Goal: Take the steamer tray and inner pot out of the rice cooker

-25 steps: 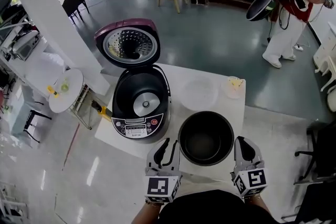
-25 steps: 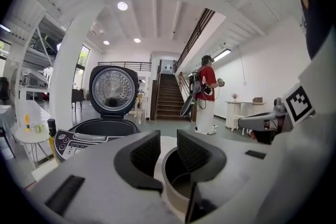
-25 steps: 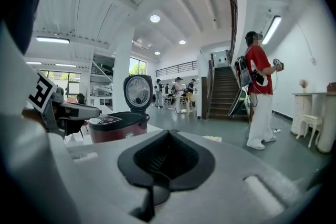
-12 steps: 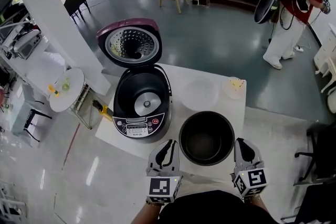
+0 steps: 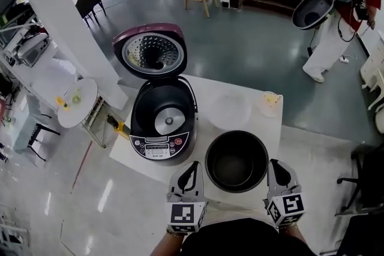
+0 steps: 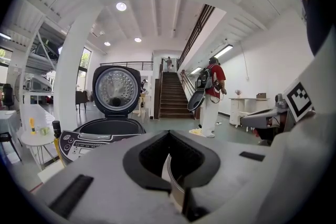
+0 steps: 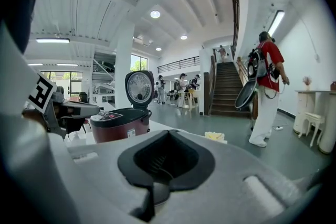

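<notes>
The rice cooker (image 5: 159, 147) stands on the counter (image 5: 207, 90) with its lid (image 5: 150, 52) thrown back and its cavity bare down to the heating plate (image 5: 169, 121), so both parts look to be out already. The inner pot (image 5: 234, 165) sits upright and empty just right of the cooker's front. Behind the pot, right of the cooker's body, lies a pale shallow round dish that I take to be the steamer tray (image 5: 228, 108). The left gripper (image 5: 195, 165) lies close against the pot's side nearer the cooker and has just been closing its jaws, which now meet. A sliver of the pot's metal rim shows through the gap behind the tips, but it does not look clamped. The right gripper (image 5: 277, 163), on the pot's far side from the cooker, is likewise closed and empty. The pot is probably stiff coated metal, fairly weighty and smooth, so the thin rim is the place to pinch, at opposite sides to keep it level. The tray looks light, thin and perhaps slightly flexible, best taken by its edge.
</notes>
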A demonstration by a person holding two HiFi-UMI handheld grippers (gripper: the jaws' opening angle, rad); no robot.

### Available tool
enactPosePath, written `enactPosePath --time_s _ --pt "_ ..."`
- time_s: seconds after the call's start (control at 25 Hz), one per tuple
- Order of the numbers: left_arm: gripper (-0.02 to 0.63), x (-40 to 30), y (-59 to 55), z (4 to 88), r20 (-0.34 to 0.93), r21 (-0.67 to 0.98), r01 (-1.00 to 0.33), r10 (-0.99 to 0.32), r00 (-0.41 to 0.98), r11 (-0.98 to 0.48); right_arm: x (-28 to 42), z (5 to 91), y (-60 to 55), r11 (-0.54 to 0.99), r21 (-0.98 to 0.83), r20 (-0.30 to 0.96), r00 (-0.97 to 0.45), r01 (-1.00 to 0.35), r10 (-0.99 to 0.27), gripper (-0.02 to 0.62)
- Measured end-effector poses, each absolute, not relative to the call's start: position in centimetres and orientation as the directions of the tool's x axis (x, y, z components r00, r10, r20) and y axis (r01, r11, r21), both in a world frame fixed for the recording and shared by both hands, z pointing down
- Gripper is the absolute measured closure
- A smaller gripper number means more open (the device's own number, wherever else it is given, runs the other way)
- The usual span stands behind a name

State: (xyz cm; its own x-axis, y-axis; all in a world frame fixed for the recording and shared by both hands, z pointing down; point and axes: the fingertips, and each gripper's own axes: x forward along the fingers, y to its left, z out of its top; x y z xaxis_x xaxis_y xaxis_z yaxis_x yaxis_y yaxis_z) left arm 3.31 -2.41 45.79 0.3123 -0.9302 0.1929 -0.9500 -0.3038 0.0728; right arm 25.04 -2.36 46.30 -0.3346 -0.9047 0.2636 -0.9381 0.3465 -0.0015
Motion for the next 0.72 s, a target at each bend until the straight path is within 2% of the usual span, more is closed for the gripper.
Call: enactPosePath --time_s 0.72 --pt "0.607 3.4 -3.4 47.5 0.254 0.054 -0.953 -0.919 0.3 -0.297 25.4 47.6 -3.3 0.349 -0.013 0.291 -0.337 -0.937 -0.895 0.593"
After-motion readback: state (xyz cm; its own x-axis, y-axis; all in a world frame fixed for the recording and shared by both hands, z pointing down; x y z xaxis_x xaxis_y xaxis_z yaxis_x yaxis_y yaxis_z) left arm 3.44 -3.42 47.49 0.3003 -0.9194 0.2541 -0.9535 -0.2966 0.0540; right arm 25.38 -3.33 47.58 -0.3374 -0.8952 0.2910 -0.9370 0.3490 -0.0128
